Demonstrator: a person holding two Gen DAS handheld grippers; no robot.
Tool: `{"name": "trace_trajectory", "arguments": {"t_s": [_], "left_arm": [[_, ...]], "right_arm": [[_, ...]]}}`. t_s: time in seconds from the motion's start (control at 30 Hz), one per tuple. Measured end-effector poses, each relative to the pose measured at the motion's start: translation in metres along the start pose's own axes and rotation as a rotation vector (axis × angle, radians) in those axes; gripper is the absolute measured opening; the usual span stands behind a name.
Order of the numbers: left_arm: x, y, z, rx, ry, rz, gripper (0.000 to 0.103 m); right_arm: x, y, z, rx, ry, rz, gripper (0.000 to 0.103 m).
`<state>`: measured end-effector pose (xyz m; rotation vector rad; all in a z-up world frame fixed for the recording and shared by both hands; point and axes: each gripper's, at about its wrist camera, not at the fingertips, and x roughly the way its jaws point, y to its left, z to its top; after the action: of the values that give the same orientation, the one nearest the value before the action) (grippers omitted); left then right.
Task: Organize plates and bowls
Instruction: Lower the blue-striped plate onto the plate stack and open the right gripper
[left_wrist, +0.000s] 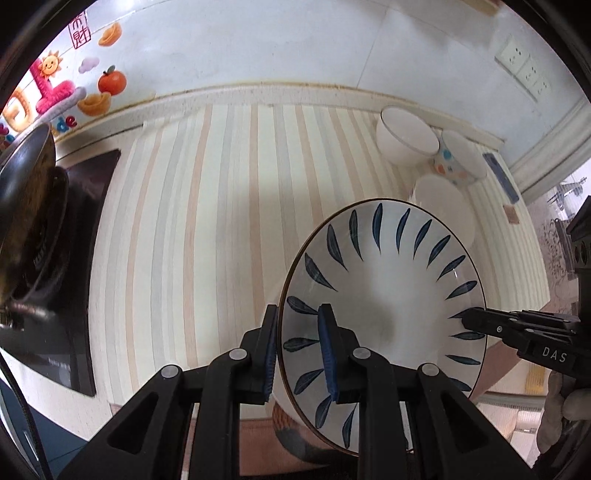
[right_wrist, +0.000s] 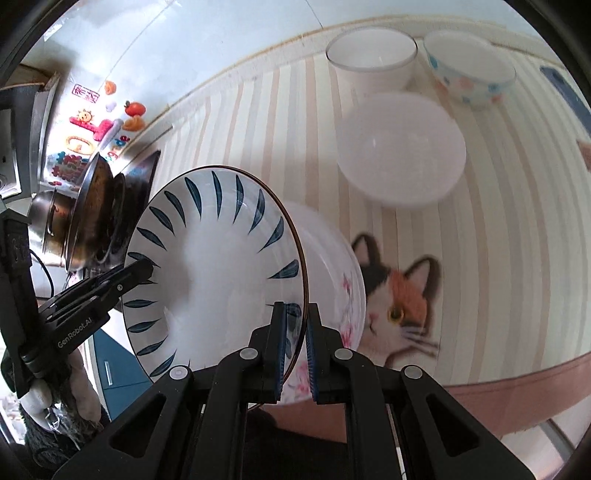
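Underneath everything, the desk (right_wrist: 236, 122) wears a striped cloth with a cat print. Above it the blue-leaf plate (right_wrist: 221, 266) is held tilted, over a pink-flowered bowl (right_wrist: 332, 266). Three bowls stand behind: wide white bowl (right_wrist: 400, 147), plain white bowl (right_wrist: 371, 59), dotted bowl (right_wrist: 469, 70). Left hand-held gripper (left_wrist: 297, 350) and right hand-held gripper (right_wrist: 295, 350) each clamp opposite edges of the plate's rim.

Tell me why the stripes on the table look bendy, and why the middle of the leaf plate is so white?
In both wrist views the fisheye lens bows the striped tablecloth and darkens the corners. In the left wrist view glare washes out the centre of the leaf plate; in the right wrist view the white bowl looks soft and blurry.
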<state>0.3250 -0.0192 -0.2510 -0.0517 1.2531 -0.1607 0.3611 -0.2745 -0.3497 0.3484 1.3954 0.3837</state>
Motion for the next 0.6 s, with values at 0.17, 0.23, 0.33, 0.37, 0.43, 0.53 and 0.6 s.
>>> {"name": "trace_trajectory", "arguments": {"t_s": [0.17, 0.23, 0.33, 0.37, 0.43, 0.53, 0.6], "left_arm": [[0.017, -0.005, -0.022, -0.002, 0.023, 0.002, 0.019], [0.028, -0.007, -0.027, -0.008, 0.037, 0.004, 0.019], [0.045, -0.010, -0.032, -0.004, 0.065, 0.010, 0.019], [0.050, -0.011, -0.033, 0.001, 0.074, 0.014, 0.019], [0.058, -0.012, -0.035, -0.001, 0.086, 0.028, 0.020], [0.062, -0.008, -0.035, -0.021, 0.094, 0.019, 0.020], [0.063, -0.008, -0.034, -0.020, 0.094, 0.030, 0.020]], "right_arm": [[0.027, -0.010, -0.012, 0.017, 0.024, -0.012, 0.011], [0.034, -0.016, -0.015, 0.027, 0.031, -0.017, 0.011], [0.044, -0.023, -0.018, 0.034, 0.040, -0.029, 0.011], [0.046, -0.027, -0.019, 0.036, 0.043, -0.028, 0.011], [0.048, -0.030, -0.019, 0.042, 0.042, -0.016, 0.011], [0.050, -0.029, -0.018, 0.032, 0.042, -0.027, 0.011], [0.054, -0.029, -0.016, 0.028, 0.049, -0.028, 0.011]]}}
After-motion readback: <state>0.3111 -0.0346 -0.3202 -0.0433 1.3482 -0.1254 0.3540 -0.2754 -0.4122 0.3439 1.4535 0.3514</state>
